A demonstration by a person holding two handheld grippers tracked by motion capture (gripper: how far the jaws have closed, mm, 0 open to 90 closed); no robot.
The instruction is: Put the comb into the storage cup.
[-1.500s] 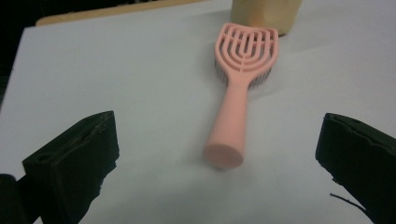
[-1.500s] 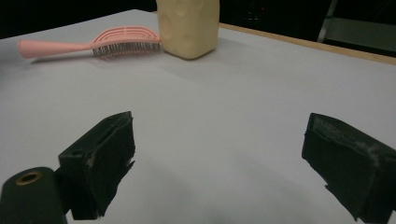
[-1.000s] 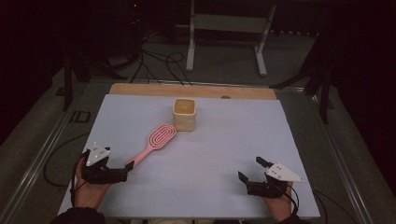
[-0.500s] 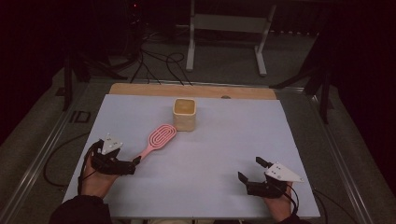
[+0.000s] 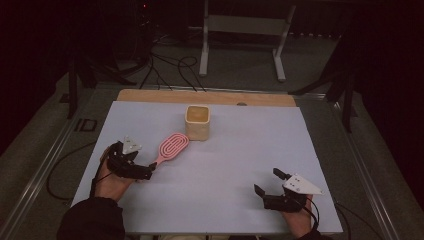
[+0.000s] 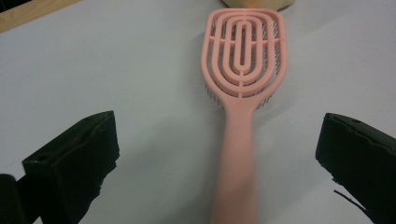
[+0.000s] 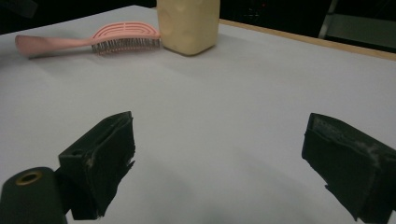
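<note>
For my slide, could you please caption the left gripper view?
Open left gripper straddles the pink hairbrush handle on the white table.

1. A cream cup stands upright on the tabletop, toward the far middle; its square mouth faces up. In the right gripper view the cup shows shallow round dimples on its side.
2. The tabletop is covered by a pale sheet, with a strip of bare wood along the far edge.
3. Beyond the tabletop, black cables lie looped on the grey floor.
4. A white metal stand rests on the floor behind the tabletop, its two legs reaching toward the tabletop.
5. Dark stand legs rise at the far right, and another at the far left.
</note>
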